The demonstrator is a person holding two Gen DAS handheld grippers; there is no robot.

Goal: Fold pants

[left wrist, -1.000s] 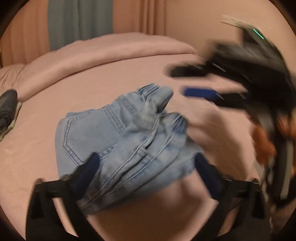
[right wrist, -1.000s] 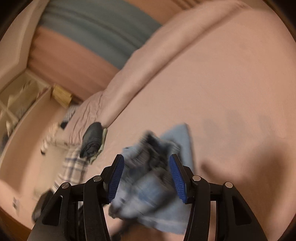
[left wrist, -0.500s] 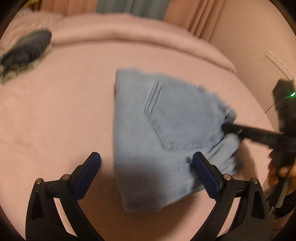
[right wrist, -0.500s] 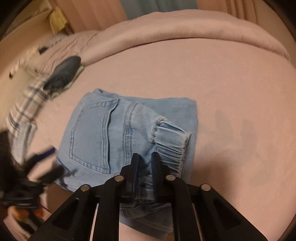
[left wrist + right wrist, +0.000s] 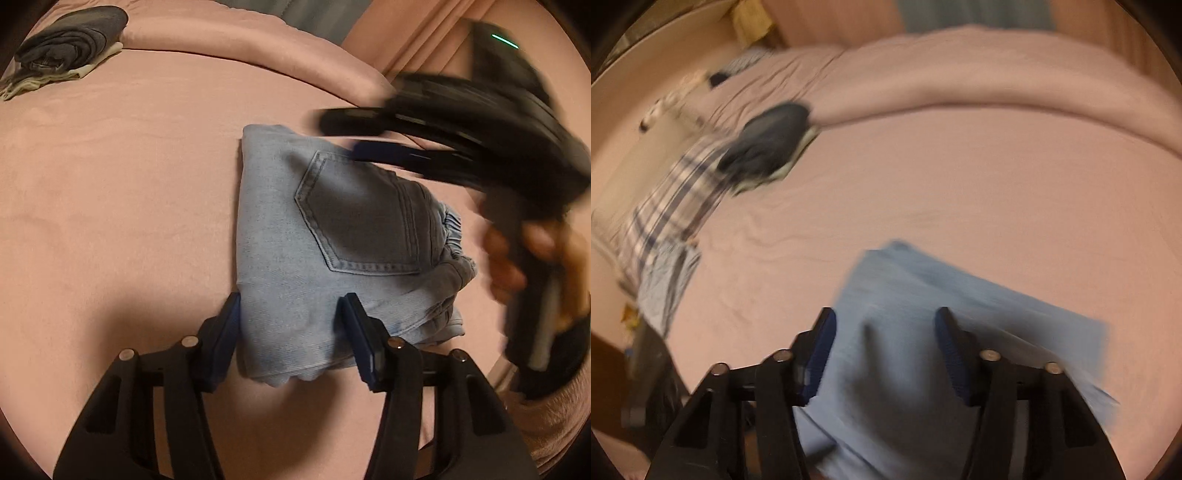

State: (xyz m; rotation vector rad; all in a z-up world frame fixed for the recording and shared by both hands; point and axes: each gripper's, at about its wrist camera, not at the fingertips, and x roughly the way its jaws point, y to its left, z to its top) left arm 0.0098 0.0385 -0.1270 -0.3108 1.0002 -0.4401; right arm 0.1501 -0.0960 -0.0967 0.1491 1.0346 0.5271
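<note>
Right gripper (image 5: 882,354) hovering over folded jeans (image 5: 960,332) on a pink bed (image 5: 960,184).
Its jaws are standing apart above the blurred light-blue denim. A dark rolled garment (image 5: 768,142) is lying far left, beside a plaid cloth (image 5: 676,206).

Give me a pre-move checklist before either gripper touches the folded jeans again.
1. Jeans folded into a compact stack on the bed: ok.
2. Left gripper open, straddling the near edge: ok.
3. Right gripper open, gripping nothing: ok.
4. Elastic cuffs tucked in: not ok, they poke out.
5. Right gripper steady: not ok, its view is motion-blurred.
6. Dark folded garment well apart: ok.
</note>
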